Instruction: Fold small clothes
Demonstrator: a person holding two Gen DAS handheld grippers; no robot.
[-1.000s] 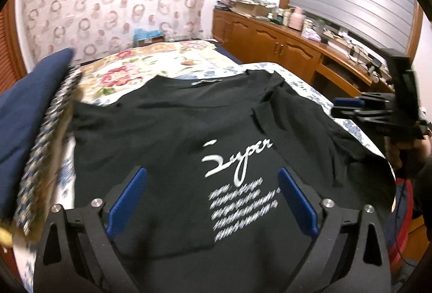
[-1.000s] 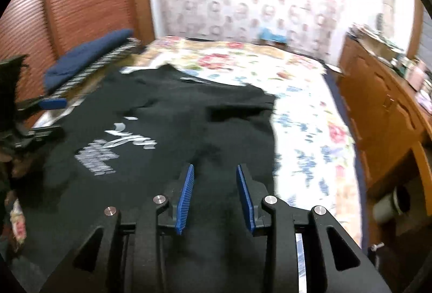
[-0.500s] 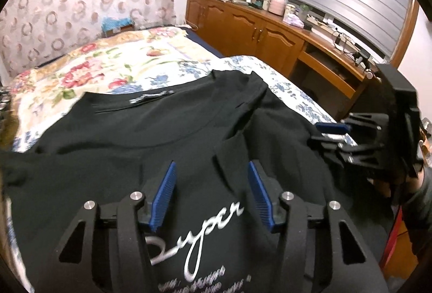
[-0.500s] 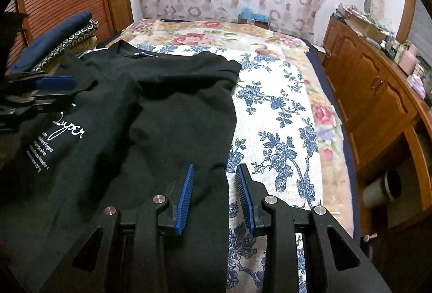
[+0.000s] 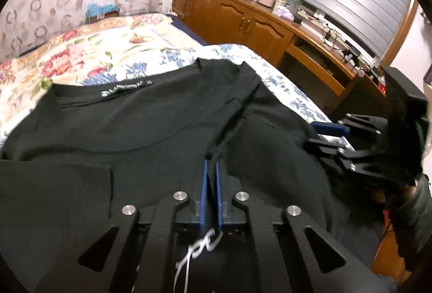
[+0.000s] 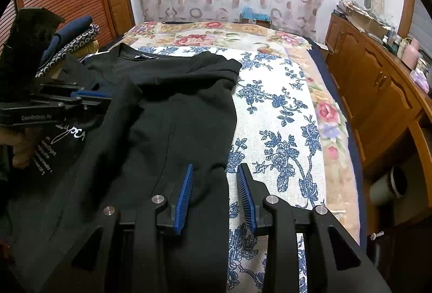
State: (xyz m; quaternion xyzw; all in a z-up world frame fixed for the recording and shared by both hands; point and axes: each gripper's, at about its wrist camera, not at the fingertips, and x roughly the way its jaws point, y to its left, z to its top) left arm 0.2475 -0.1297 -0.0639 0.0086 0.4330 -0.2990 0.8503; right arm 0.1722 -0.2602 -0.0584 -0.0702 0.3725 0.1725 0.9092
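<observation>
A black T-shirt [image 5: 135, 136] with white script print lies on the bed, collar label at the far end. Its right side is folded over the middle. My left gripper [image 5: 212, 162] is shut, and its blue pads pinch a ridge of the black cloth at the edge of that folded flap, just past the print. The right wrist view shows the left gripper [image 6: 108, 98] at the flap's edge. My right gripper [image 6: 216, 171] is open low over the T-shirt [image 6: 175, 109], whose right side edge runs between the pads without being pressed. In the left wrist view the right gripper [image 5: 310, 133] sits at the right.
The floral bedspread [image 6: 283, 117] shows bare to the right of the shirt. A wooden cabinet [image 5: 243, 20] with clutter on top runs along the right of the bed. Folded blue and patterned clothes [image 6: 73, 34] are stacked at the left. A hand [image 6: 21, 147] holds the left gripper.
My left gripper moved forward over the print toward the collar and closed from wide open to shut on the cloth. My right gripper shifted a little to the shirt's right edge.
</observation>
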